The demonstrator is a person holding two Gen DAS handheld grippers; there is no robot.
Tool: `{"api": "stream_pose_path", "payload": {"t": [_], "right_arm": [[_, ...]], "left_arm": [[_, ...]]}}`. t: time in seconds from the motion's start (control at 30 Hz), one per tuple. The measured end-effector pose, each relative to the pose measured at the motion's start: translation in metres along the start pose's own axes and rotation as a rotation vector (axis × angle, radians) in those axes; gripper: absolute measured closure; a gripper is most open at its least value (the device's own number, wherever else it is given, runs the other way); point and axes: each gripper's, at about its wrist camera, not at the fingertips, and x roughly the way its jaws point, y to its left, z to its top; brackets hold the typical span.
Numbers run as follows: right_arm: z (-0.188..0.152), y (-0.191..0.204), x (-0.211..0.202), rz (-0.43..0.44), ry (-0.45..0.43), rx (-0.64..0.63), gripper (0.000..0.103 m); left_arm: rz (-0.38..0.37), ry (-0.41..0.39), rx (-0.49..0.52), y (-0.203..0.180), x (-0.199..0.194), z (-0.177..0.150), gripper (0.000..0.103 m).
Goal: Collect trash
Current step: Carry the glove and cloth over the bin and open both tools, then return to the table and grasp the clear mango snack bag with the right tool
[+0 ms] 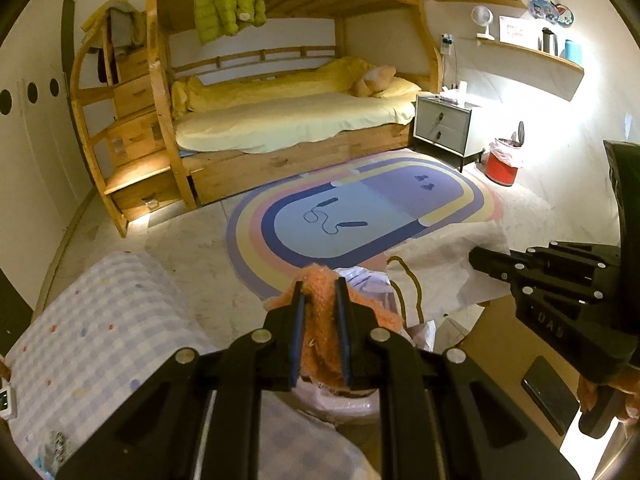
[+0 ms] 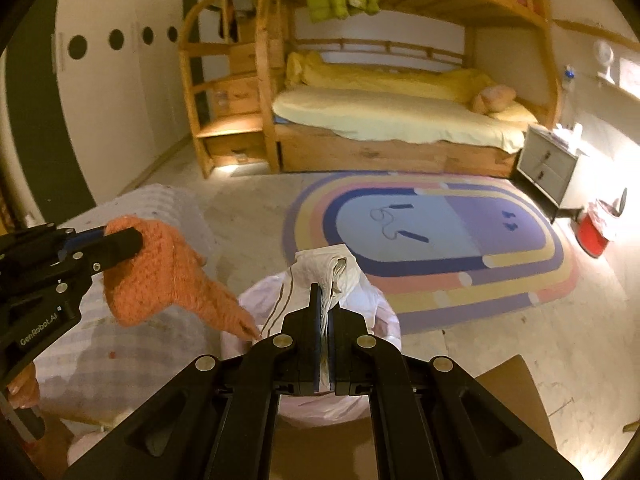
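- We see our left gripper (image 1: 320, 280) clamped on a fuzzy orange knitted cloth (image 1: 320, 320), its blue-padded fingers (image 1: 297, 320) pressing the fabric from both sides.
- In the right wrist view the same orange cloth (image 2: 160, 272) hangs from the left gripper (image 2: 132, 242) and droops toward the rim of a bag below.
- Our right gripper (image 2: 324, 300) is closed tight on a crumpled white plastic-and-paper wrapper (image 2: 328, 268), which sticks up past the fingertips.
- Just beneath both grippers sits a bin lined with a pale pink plastic trash bag (image 2: 376, 312); the wrapper is held above its opening.
- To the left of the bin lies a blue-and-white checked quilt (image 1: 100, 320).
- A flat brown cardboard sheet (image 2: 516, 396) lies on the floor to the right of the bin.
- Further out an oval rainbow-striped rug (image 1: 360, 216) covers the floor, with a thin cord (image 1: 328, 220) lying on it.
- Behind it stands a wooden bunk bed (image 1: 280, 120), with a grey nightstand (image 1: 444, 124) and a red bin (image 1: 500, 168) with a white liner to its right.
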Motion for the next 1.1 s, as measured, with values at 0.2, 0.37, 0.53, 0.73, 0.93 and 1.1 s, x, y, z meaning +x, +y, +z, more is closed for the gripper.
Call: {"api": "stream_pose_path", "payload": {"t": [0.2, 0.37, 0.53, 0.73, 0.93, 1.1], "right_arm": [[0.006, -0.01, 0.036, -0.005, 0.035, 0.019, 0.096], [0.009, -0.013, 0.071, 0.013, 0.104, 0.029, 0.068], [0.007, -0.009, 0.072, 0.015, 0.116, 0.051, 0.063], [0.01, 0.003, 0.035, 0.066, 0.069, 0.065, 0.063], [0.017, 0.038, -0.012, 0.148, -0.005, 0.027, 0.063], [0.02, 0.081, -0.038, 0.224, -0.039, -0.039, 0.063]], "left_arm": [[0.008, 0.005, -0.009, 0.002, 0.034, 0.01, 0.079], [0.018, -0.004, -0.055, 0.015, 0.038, 0.015, 0.053], [0.077, -0.003, -0.087, 0.035, 0.022, 0.01, 0.053], [0.136, -0.013, -0.14, 0.06, -0.019, -0.007, 0.053], [0.21, -0.042, -0.169, 0.077, -0.076, -0.024, 0.053], [0.265, -0.062, -0.203, 0.089, -0.121, -0.043, 0.05]]}}
